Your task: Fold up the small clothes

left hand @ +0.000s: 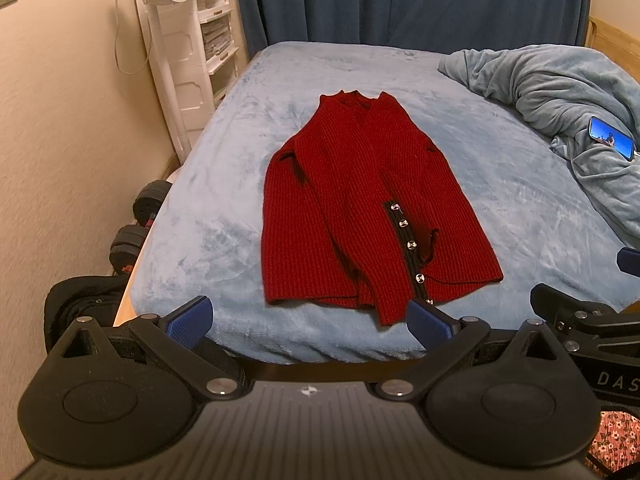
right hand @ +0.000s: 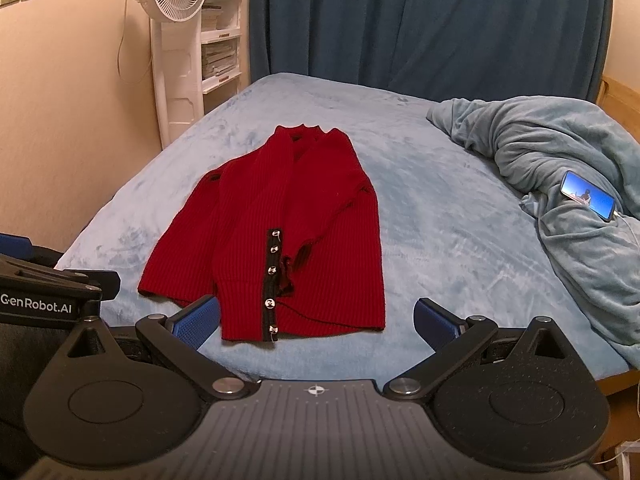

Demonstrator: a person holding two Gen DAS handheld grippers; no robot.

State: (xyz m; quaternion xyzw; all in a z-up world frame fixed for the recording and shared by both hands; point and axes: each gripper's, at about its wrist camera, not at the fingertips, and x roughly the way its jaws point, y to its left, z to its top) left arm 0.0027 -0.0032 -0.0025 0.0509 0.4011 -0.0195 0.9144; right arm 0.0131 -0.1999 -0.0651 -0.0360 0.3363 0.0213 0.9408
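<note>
Both the left hand-held gripper and the right hand-held gripper are held low in frame, jaws spread wide, nothing gripped.

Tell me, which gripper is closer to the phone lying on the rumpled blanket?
Right. The right gripper hovers open at the bed's near edge, with the phone ahead to its right. The left gripper sits further left, beyond the red cardigan, also open.

bed – cardigan, blanket
</note>
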